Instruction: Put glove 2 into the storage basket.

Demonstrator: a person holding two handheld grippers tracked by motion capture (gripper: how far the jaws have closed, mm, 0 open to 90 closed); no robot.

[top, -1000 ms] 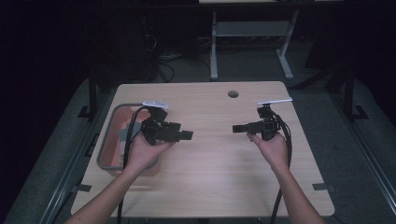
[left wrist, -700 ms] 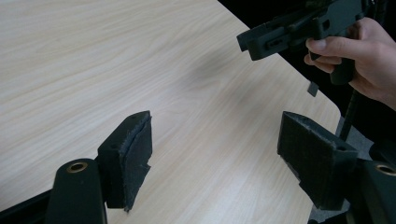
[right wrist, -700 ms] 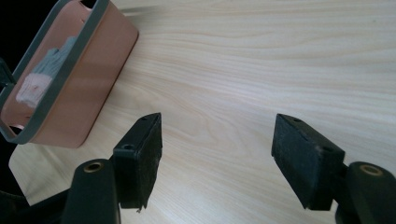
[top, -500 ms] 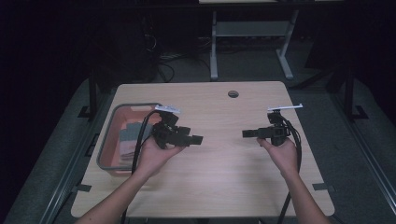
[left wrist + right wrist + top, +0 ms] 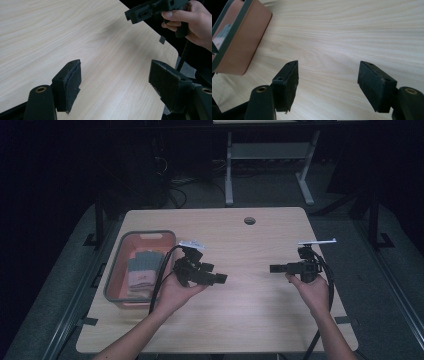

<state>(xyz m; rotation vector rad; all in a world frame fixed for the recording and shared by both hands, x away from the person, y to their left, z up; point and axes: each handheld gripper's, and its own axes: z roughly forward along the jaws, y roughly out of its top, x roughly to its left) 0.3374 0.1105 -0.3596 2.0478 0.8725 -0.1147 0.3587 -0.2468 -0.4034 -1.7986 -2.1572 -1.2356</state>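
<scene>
A bin point(image 5: 116, 279) sits at the surface's point(image 5: 250, 320) left edge, folded cloths point(image 5: 142, 270) inside; left hand-held gripper point(image 5: 220, 279) just right of it (over the surface); right hand-held gripper point(image 5: 274, 268) well apart, facing it.

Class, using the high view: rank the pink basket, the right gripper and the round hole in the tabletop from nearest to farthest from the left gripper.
1. Pink basket, just left of the left gripper.
2. Right gripper, across the table to the right.
3. Round hole, at the table's far edge.
</scene>
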